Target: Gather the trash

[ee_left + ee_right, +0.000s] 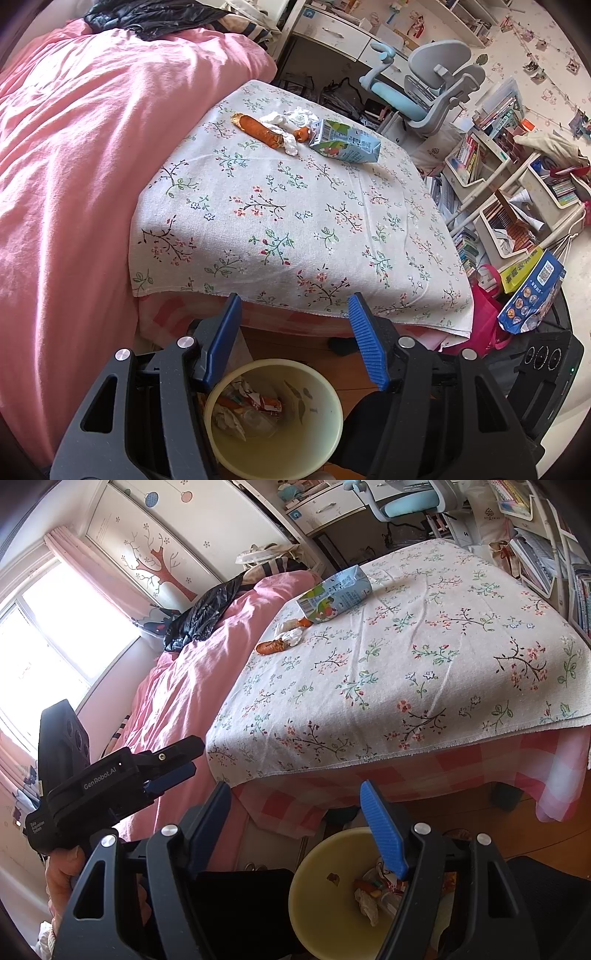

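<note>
A pale blue drink carton (345, 142) (334, 594) lies on its side on the floral cloth (295, 221) (406, 664) at its far end. Beside it lie an orange wrapper (260, 131) (271, 647) and crumpled white tissue (291, 119) (291, 634). A cream bin (325, 439) (314, 897) stands on the floor below the bed's near edge, with wrappers and tissue inside. My left gripper (295, 332) hangs open above the bin, nothing between its blue pads. My right gripper (295, 819) is open and empty too. The left gripper's body (110, 775) shows in the right wrist view, held by a hand (64, 871).
A pink duvet (74, 166) with a black jacket (147, 16) covers the bed's left side. A grey and blue desk chair (424, 92) stands beyond the bed. Bookshelves (509, 184) and bags (532, 295) crowd the right side. Wooden floor (295, 350) lies under the bed edge.
</note>
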The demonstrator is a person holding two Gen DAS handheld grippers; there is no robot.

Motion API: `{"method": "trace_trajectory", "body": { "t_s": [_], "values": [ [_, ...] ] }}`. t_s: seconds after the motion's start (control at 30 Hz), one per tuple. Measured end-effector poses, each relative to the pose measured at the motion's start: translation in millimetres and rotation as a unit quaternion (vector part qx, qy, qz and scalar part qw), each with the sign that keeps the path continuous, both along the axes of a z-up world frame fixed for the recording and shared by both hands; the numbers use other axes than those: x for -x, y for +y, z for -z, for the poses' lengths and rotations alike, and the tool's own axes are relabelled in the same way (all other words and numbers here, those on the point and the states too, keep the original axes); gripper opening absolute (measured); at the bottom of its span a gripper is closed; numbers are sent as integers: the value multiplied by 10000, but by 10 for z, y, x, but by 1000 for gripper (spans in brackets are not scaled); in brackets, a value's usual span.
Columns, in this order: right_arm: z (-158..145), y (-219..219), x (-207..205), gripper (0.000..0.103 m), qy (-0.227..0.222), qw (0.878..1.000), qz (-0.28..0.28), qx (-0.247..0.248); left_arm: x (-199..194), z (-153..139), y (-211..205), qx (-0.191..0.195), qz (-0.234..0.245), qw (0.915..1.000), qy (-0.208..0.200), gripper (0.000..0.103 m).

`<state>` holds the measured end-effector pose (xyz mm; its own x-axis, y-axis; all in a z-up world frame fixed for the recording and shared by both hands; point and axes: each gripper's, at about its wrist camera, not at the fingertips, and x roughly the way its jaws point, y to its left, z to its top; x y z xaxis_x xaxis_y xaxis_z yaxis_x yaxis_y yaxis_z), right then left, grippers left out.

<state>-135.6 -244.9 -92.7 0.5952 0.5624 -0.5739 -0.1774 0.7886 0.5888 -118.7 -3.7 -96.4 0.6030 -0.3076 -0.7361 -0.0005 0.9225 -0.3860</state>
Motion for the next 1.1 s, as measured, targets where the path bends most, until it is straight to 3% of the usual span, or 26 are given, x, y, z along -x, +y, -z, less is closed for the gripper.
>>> {"method": "trace_trajectory", "body": {
  "t_s": [1.1],
  "values": [
    [34, 45, 17, 70, 9, 10000, -5, 25, -4, -50, 4, 116, 37, 9999, -44, 58]
  ]
}}
